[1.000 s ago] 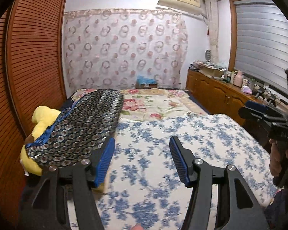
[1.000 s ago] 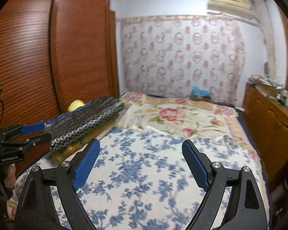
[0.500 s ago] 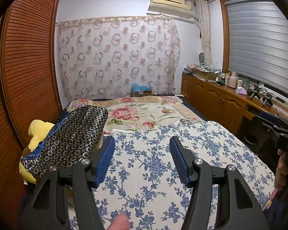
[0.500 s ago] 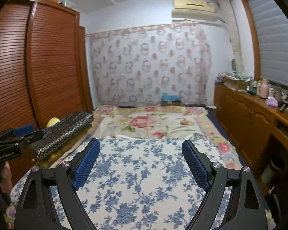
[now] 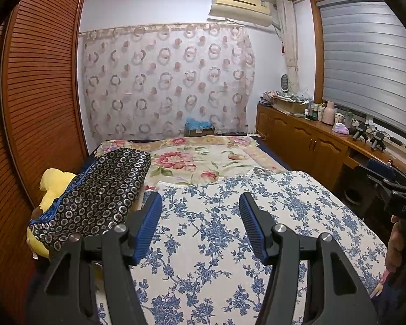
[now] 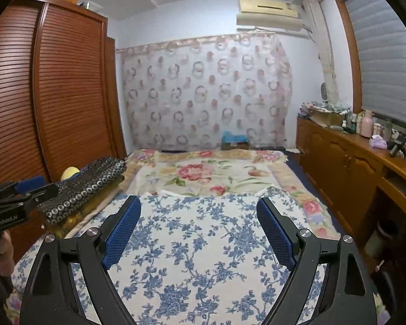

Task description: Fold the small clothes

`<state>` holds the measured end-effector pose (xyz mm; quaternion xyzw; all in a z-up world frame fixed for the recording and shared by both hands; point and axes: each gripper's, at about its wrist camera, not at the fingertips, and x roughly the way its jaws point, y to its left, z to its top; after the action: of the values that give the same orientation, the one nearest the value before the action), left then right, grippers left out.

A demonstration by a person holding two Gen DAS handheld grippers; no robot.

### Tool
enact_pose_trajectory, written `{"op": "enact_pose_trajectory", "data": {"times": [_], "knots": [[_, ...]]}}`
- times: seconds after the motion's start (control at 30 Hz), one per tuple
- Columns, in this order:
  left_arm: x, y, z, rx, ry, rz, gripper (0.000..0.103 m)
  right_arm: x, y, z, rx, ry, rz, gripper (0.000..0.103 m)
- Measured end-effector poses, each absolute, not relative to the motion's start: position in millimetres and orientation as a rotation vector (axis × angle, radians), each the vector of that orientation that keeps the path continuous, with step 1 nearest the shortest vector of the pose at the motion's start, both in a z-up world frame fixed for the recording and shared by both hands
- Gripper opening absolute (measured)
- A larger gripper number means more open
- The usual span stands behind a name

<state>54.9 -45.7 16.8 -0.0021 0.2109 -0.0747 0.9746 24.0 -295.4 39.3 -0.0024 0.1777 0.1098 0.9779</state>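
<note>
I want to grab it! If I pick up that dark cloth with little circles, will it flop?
Probably floppy: the dark circle-print cloth drapes over the yellow plush. It looks shiny, so maybe slippery. Likely light.

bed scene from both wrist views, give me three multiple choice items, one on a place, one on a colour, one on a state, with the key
1. Where does the dark ring-patterned cloth lie?
A. along the bed's left edge, by the wooden wardrobe
B. on the right-hand cabinet
C. between the right tongs

2. What colour are the flowers on the near bedspread?
A. red
B. blue
C. green

3. How do the left tongs stand?
A. shut on the bedspread
B. shut on the patterned cloth
C. open, holding nothing

Key:
1 A, it rests beside the wardrobe, over a yellow soft toy.
2 B, blue sprays on white.
3 C, a clear gap shows between the pads; the right tongs gape too.
</note>
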Motion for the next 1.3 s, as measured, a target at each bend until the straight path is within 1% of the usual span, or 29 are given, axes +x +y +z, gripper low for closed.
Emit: {"op": "enact_pose_trajectory", "data": {"times": [1.3], "knots": [[48.8, -41.8, 19.4, -0.006, 0.407, -0.121, 0.059, 24.6, -294.4, 37.8, -0.005, 0.360, 0.220, 0.089]]}}
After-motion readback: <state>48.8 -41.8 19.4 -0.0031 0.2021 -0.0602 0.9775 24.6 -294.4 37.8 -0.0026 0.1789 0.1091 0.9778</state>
